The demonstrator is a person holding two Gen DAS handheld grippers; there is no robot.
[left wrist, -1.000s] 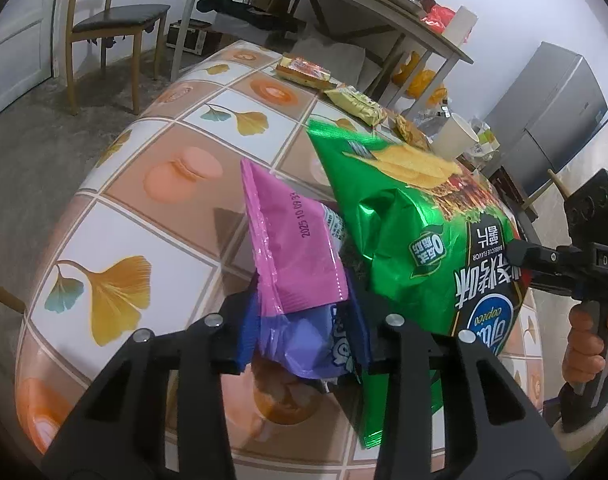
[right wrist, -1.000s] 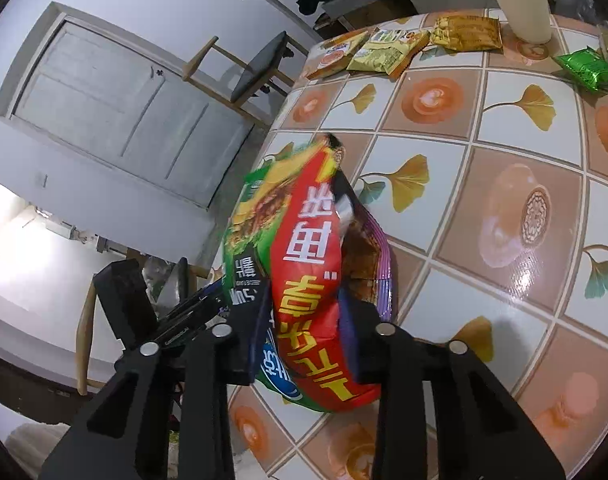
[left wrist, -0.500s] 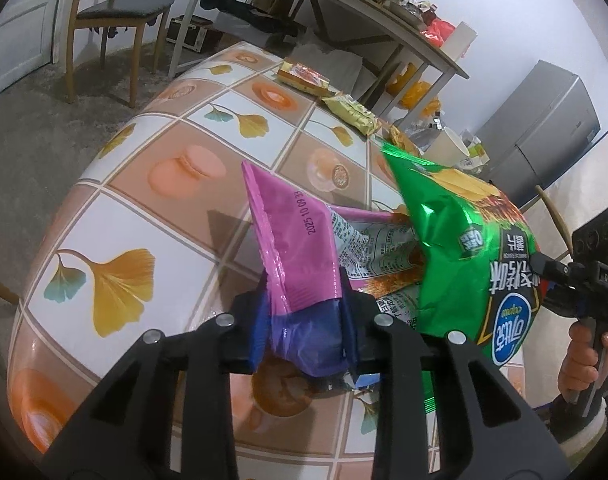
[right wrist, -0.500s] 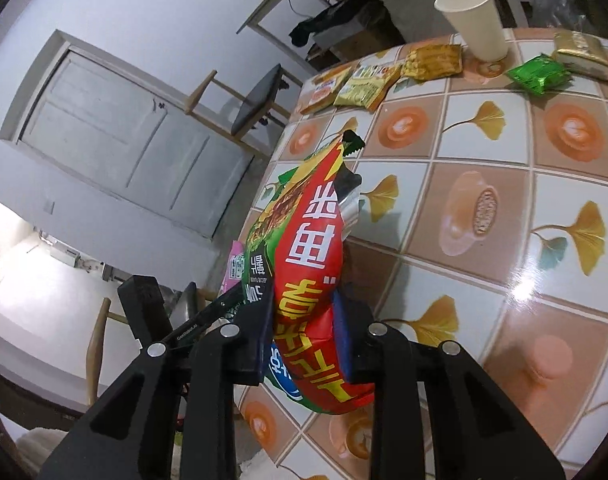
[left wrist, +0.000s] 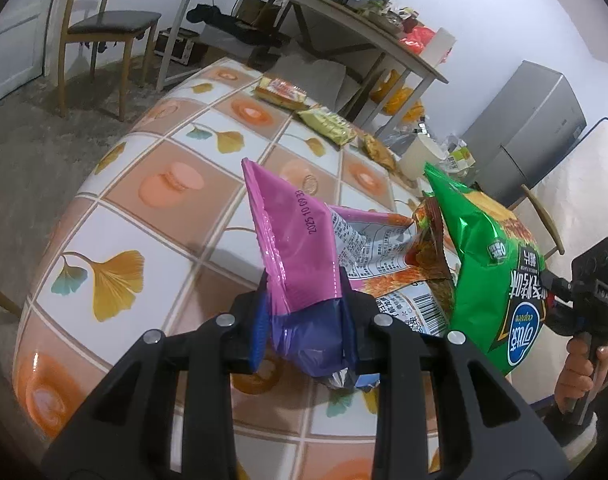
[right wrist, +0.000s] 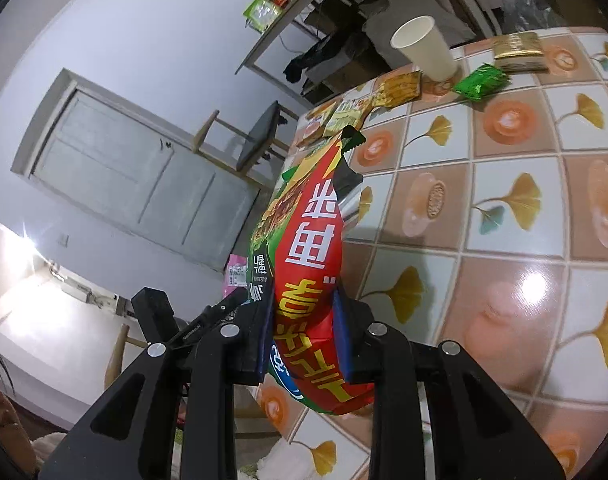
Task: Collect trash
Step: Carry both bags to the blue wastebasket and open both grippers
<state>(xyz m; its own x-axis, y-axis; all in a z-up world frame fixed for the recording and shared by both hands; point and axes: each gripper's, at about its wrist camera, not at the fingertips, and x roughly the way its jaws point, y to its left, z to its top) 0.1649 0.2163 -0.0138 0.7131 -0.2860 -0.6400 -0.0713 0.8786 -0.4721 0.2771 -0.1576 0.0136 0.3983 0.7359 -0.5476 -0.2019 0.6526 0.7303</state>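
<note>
Trash: we hold two bags; pink bag (left wrist: pixel 292 248) centre frame, green bag (right wrist: pixel 304 264) centre frame.
Left gripper (left wrist: pixel 304 320): clamped on pink bag.
Right gripper (right wrist: pixel 302 332): clamped on green bag.
Remaining: wrappers (right wrist: pixel 480 84) and cup (right wrist: pixel 424 48), upper right on table (right wrist: pixel 504 240).

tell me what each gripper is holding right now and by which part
Left gripper: the pink and purple snack bag, pinched at its purple end. Right gripper: the green and red chip bag, near its bottom end.

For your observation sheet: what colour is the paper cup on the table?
Cream-white paper cup, clearest in the right wrist view.
</note>
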